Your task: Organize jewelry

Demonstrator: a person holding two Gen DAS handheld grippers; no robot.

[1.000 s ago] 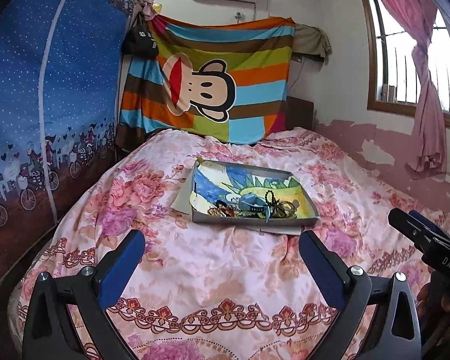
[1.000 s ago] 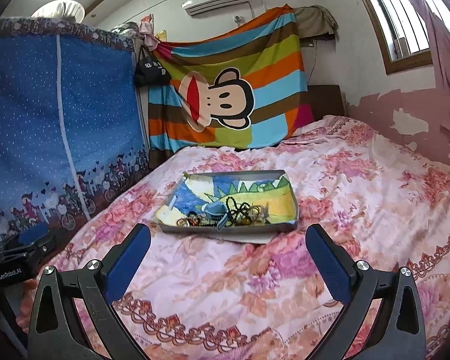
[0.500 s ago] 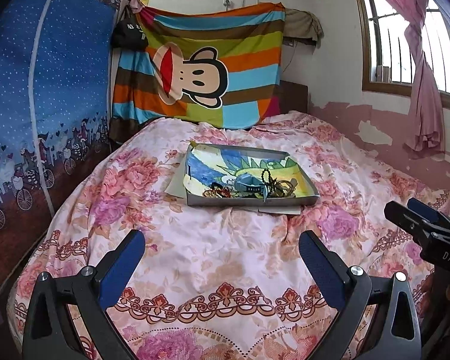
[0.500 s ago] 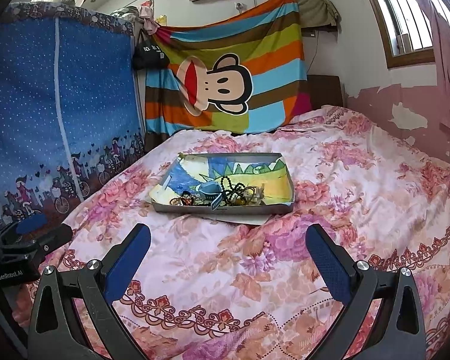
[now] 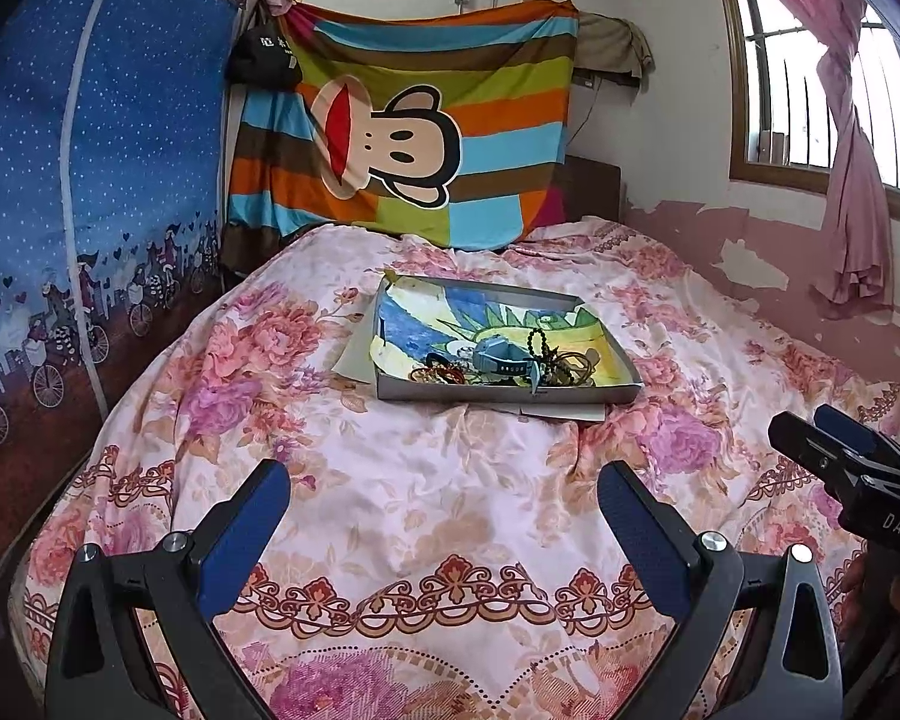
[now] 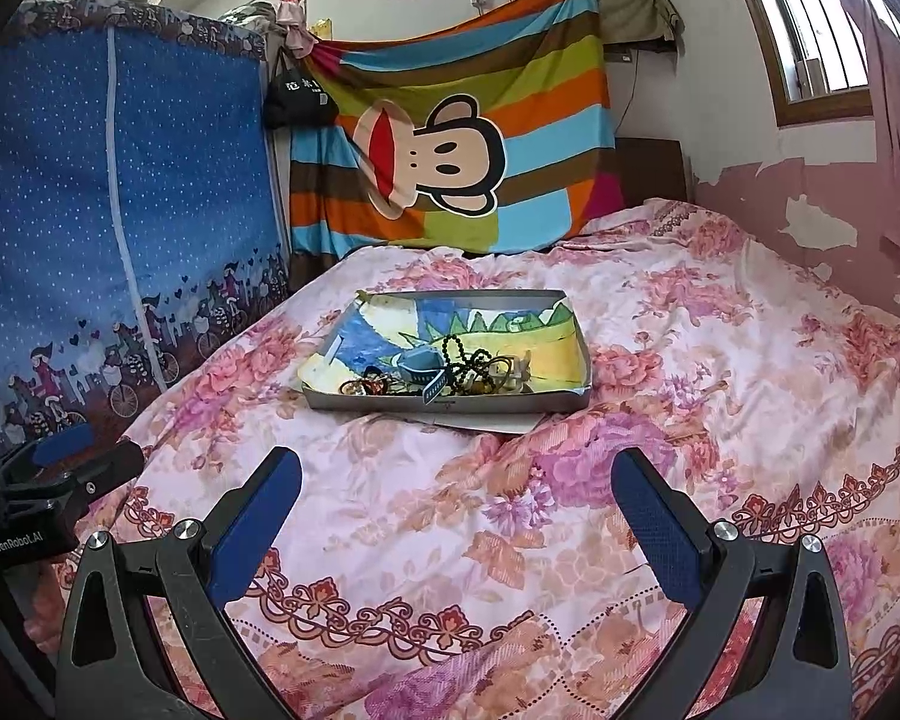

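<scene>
Both grippers (image 5: 438, 516) (image 6: 456, 504): black frames, blue textured pads, silver screws, white lettering.

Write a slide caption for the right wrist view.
Open right tool faces a tray of tangled jewelry on a floral bed.

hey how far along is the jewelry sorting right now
Nothing looks sorted: the jewelry lies in one tangled heap inside the tray on the bed. Both the left tongs and right tongs are open, empty, short of the tray. All picking and separating remains.

Bare floral bedspread (image 5: 438, 480) between both wide-spread grippers and the tray (image 5: 504, 393); wardrobe (image 5: 90, 210) close left.
</scene>
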